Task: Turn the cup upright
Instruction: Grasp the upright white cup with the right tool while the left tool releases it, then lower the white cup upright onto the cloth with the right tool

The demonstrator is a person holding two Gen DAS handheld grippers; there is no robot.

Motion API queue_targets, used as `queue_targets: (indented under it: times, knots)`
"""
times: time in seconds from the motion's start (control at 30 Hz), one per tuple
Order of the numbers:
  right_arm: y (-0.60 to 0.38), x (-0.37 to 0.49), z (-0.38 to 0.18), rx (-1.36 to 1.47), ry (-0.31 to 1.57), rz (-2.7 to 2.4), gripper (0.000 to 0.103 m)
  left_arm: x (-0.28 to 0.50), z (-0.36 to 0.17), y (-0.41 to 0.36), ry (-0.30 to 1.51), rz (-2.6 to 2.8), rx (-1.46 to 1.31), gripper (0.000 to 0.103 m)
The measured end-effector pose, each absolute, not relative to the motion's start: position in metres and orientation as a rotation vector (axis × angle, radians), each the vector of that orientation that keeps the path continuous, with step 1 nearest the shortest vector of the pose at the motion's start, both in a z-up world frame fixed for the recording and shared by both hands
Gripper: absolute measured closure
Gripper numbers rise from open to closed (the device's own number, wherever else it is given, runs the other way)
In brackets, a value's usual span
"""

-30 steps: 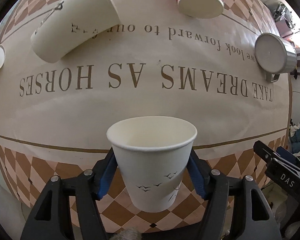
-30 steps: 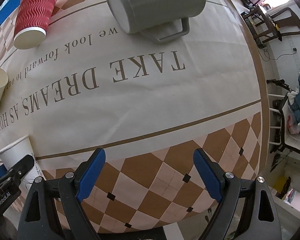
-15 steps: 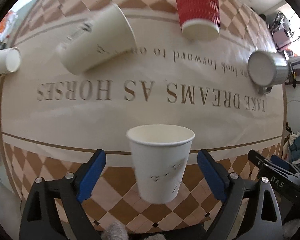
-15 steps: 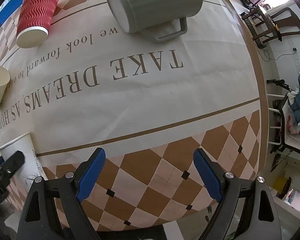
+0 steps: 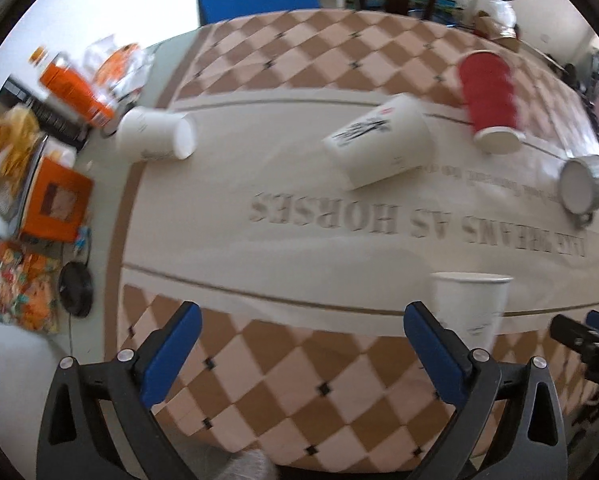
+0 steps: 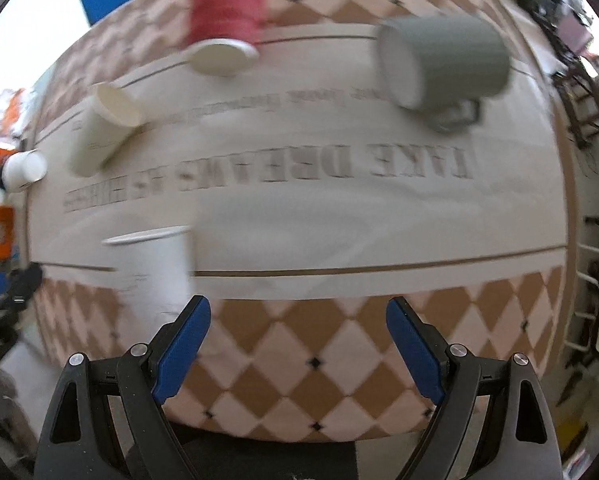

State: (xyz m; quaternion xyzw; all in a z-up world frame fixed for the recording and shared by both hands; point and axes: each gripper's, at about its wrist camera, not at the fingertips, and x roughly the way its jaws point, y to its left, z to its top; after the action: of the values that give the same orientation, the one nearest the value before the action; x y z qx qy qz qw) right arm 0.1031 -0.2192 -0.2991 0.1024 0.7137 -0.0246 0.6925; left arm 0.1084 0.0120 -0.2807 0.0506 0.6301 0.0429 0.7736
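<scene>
A second ago my left tongs (image 5: 299, 344) squeezed the plain white paper cup (image 5: 473, 304). Now I have let go and pulled back, and the cup stands upright on the bench (image 5: 299, 240), just right of my left tongs. So I think that flip is done. My left tongs are spread wide and hold nothing. My right tongs (image 6: 297, 336) are spread wide too, empty, with the cup (image 6: 151, 268) just to their left.

Each hand-held gripper (image 5: 299, 354) (image 6: 299, 346) has black triangular arms, silver screws and blue finger pads (image 5: 171, 354).
</scene>
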Motion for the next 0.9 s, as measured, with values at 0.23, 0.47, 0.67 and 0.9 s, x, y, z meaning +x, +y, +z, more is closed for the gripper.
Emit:
queue_targets:
  times: [0.23,0.47,0.67,0.9]
  knots:
    - [-0.175,0.119,-0.294,0.287,1.620,0.047,0.012,0.110,-0.316,0.040,1.424,0.122,0.136,0.000]
    - [-0.146,0.130,-0.314,0.274,1.668,0.013,0.017,0.112,-0.337,0.048,1.449,0.073,0.141,0.000]
    - [-0.134,0.137,-0.333,0.263,1.697,-0.011,0.026,0.115,-0.343,0.046,1.453,0.044,0.148,0.000]
    - [-0.128,0.135,-0.347,0.263,1.709,-0.032,0.040,0.121,-0.349,0.041,1.457,0.003,0.172,0.000]
